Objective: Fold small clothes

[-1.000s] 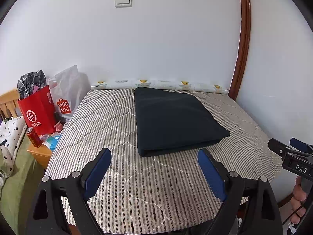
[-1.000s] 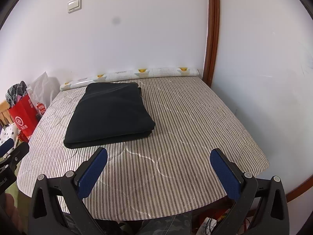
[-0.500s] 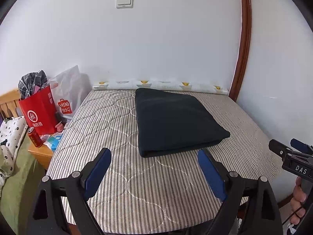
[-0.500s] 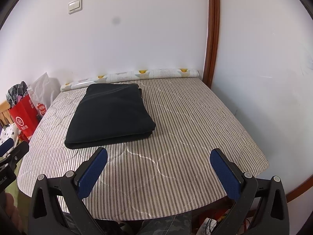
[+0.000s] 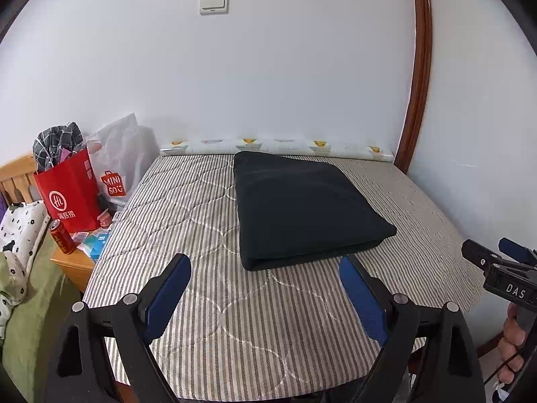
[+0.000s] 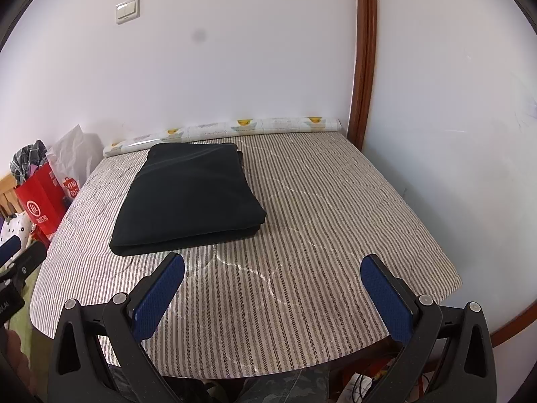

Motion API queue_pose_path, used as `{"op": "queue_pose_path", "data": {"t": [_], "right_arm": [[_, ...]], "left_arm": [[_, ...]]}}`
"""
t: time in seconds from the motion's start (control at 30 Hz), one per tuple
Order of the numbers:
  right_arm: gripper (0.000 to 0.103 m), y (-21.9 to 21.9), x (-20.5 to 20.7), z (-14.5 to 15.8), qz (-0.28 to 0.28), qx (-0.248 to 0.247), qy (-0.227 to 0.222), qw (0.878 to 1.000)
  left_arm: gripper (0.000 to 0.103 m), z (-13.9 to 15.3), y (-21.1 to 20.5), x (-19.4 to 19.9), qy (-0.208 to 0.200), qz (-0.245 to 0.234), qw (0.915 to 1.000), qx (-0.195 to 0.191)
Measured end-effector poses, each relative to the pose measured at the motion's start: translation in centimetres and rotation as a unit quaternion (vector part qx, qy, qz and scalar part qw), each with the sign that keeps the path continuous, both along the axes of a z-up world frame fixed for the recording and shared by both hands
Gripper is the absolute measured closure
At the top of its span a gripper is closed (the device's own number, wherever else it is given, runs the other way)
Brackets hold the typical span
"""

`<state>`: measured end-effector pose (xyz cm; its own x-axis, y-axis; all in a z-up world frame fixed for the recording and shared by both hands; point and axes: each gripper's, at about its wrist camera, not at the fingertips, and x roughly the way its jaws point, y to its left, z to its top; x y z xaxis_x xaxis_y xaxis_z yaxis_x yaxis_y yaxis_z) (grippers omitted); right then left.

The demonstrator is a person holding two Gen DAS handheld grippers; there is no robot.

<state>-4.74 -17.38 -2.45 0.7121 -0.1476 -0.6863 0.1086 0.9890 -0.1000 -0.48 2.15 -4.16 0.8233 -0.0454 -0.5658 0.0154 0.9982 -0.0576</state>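
Your left gripper (image 5: 263, 290) and your right gripper (image 6: 272, 288) are both wide open and hold nothing, above the near edge of the counter (image 6: 319, 208) with the striped quilted cover. The dark folded cloth (image 5: 302, 205) lies flat toward the far side, well apart from both grippers. To its left, beside the counter, stands a red bag (image 5: 68, 193), perhaps with clothes inside.

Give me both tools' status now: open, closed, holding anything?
Left tool: open, holding nothing, short of the folded dark garment.
Right tool: open, holding nothing, above the striped cover.
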Motion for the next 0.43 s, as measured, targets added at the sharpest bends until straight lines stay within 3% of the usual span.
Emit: {"op": "queue_pose_path", "data": {"t": [0.43], "right_arm": [[0.0,0.6,1.1,-0.6,0.015,-0.002,0.008,1.0]], "left_arm": [[0.013,-0.6,0.3,0.9,0.009,0.001,1.0,0.003]]}}
